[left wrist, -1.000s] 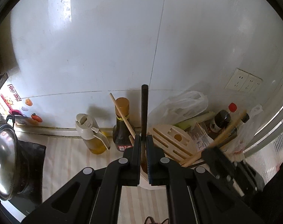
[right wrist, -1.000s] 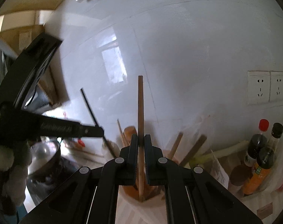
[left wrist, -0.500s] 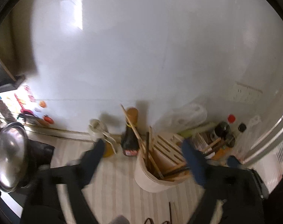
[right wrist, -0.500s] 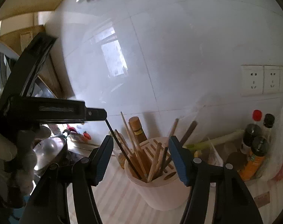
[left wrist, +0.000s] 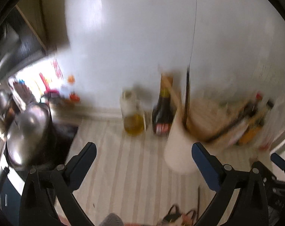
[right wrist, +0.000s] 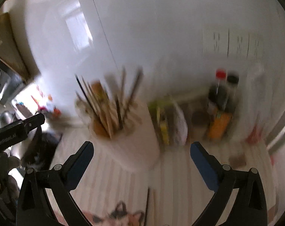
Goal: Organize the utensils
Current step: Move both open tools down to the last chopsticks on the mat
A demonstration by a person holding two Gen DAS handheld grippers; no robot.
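Observation:
A white utensil holder (right wrist: 136, 146) stands on the striped counter, with several wooden and dark chopsticks (right wrist: 106, 109) standing in it. It also shows in the left wrist view (left wrist: 178, 150), with a dark chopstick (left wrist: 187, 96) upright in it. My left gripper (left wrist: 143, 152) is open and empty, pulled back over the counter. My right gripper (right wrist: 141, 149) is open and empty in front of the holder. Two loose chopsticks (right wrist: 149, 205) lie on the counter near a cat-print cloth (right wrist: 120, 216). Both views are blurred.
An oil bottle (left wrist: 133, 116) and a dark sauce bottle (left wrist: 162, 113) stand by the white wall. A steel pot lid (left wrist: 27, 130) lies at the left. Sauce bottles (right wrist: 221, 101) and a bag of packets (right wrist: 168, 120) crowd the right corner. Wall sockets (right wrist: 231, 43) are above.
Both grippers opened and let their chopsticks drop into the holder, then pulled back and down toward the counter. Both cameras are moving fast.

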